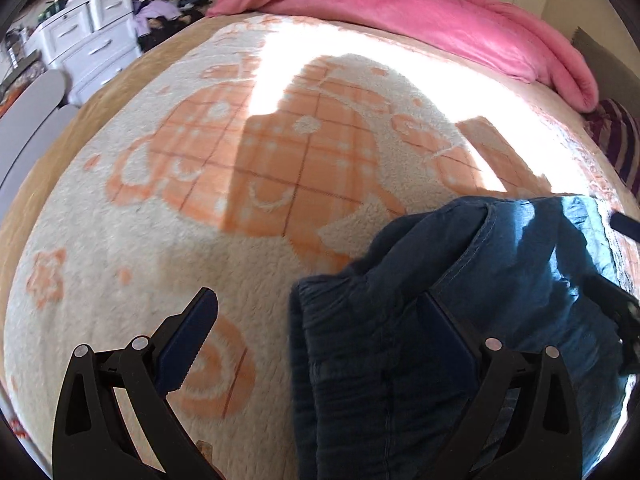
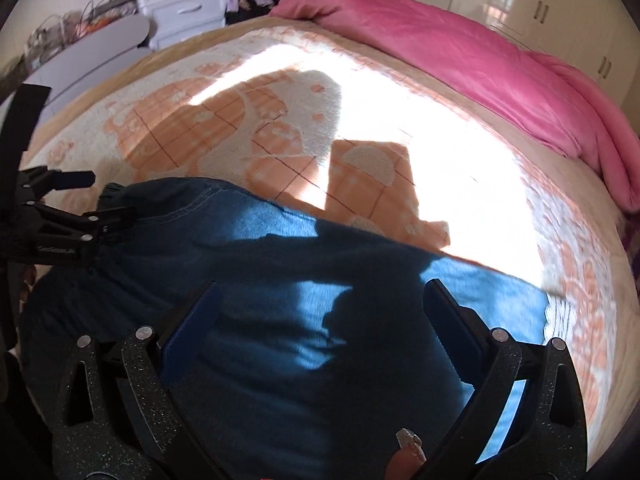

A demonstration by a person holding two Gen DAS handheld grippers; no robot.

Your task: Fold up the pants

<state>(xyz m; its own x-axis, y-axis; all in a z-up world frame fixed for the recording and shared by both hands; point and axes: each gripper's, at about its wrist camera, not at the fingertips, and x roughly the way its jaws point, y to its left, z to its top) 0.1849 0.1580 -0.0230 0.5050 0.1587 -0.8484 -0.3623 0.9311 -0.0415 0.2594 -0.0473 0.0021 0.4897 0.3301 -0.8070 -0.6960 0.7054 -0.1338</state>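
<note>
The blue pants (image 2: pixel 256 280) lie bunched on the cream-and-orange blanket (image 1: pixel 160 208) at the bed's near edge. Both the left gripper (image 1: pixel 320 332) and right gripper (image 2: pixel 320 312) hover with fingers spread wide, holding nothing. I'd flatten the legs first, then pinch the waistband corners evenly.

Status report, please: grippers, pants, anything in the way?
Left gripper open at the pants' edge. Right gripper open over the pants, holding nothing. Pants bunched on the blanket. Nothing in the way.
</note>
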